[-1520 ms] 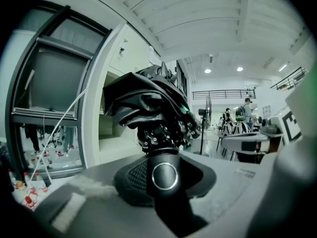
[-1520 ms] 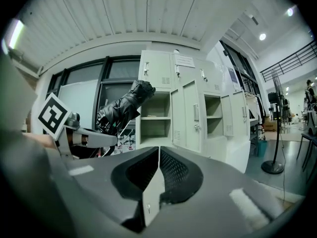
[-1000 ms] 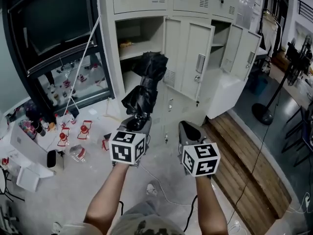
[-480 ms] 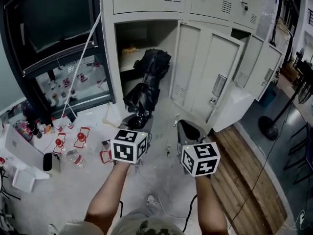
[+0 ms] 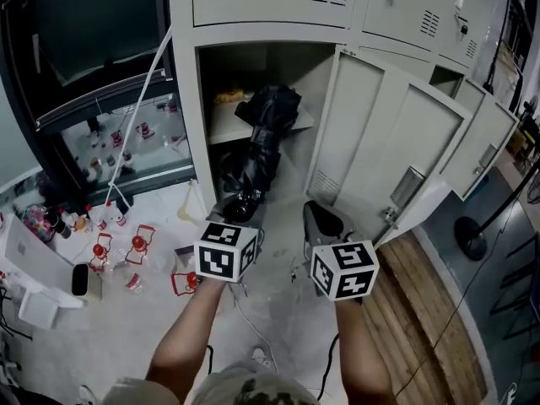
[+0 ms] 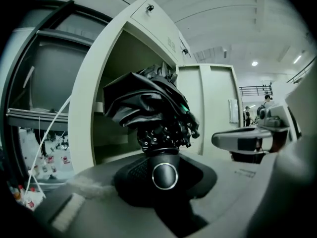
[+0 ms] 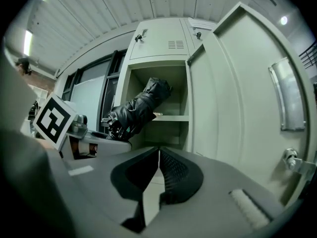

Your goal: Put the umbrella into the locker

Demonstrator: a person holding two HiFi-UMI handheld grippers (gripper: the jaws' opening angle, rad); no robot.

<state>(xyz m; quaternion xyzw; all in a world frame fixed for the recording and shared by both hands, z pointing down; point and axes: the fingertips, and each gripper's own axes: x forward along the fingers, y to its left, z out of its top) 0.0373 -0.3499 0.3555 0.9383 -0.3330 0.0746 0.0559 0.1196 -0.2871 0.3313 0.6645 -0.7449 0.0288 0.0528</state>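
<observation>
Small red objects (image 5: 139, 245) and cable (image 5: 246, 321) on pale floor (image 5: 143, 327)

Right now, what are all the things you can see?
umbrella: one, black, folded, pointing into the open locker
locker: one open compartment, pale grey, straight ahead
nearest door: one, pale grey, swung open at right
small things: several, red and white, floor at left
planks: several, brown, floor at right
left gripper: one, grey, shut on the umbrella's handle
right gripper: one, grey, shut, empty
forearms: two, bare, bottom of head view
</observation>
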